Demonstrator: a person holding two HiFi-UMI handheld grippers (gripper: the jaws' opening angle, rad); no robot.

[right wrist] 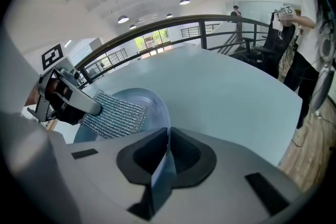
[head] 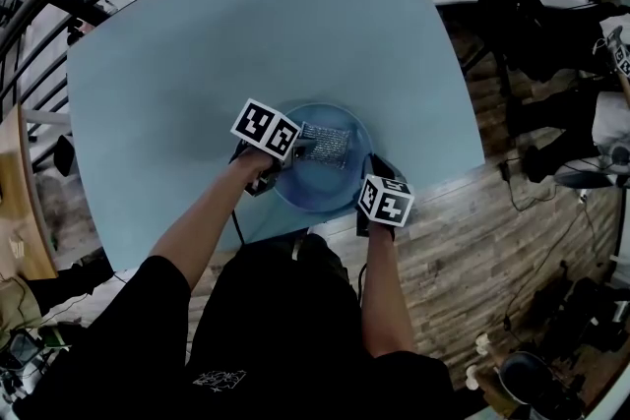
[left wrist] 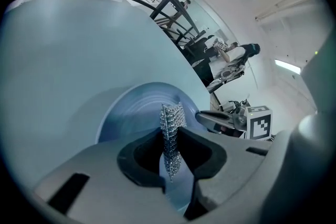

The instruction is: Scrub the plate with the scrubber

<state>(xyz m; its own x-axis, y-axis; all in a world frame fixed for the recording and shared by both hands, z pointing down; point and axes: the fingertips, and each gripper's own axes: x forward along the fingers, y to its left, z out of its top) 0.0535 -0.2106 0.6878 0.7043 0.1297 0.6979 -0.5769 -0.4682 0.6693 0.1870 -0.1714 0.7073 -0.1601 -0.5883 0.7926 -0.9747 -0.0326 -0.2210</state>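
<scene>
The plate (head: 317,190), a blue one, sits on the table (head: 236,44) close to its near edge, right in front of us. The scrubber (head: 326,143) — a silvery mesh pad — lies over the plate's far half. Whether it presses on the surface or floats just above it, we cannot tell. Our left gripper (left wrist: 171,161) is clamped on the pad's near end, with the mesh standing edge-on between its 2 jaws. Our right gripper (right wrist: 164,162) is closed on the plate's near-right rim, the thin blue edge pinched between its jaws, so the plate is pinned for the work.

We judge the scrubbing itself to be the step in hand. The next move calls for the pad pressed flat and swept round the plate's hollow while the right gripper holds the rim — too hard a push could slide the plate toward the near edge.

The table is pale blue and smooth. Beyond it runs a dark railing (right wrist: 189,20), a wood-plank floor (head: 492,211) lies to the right, and a person (right wrist: 302,23) stands there under ceiling lights.
</scene>
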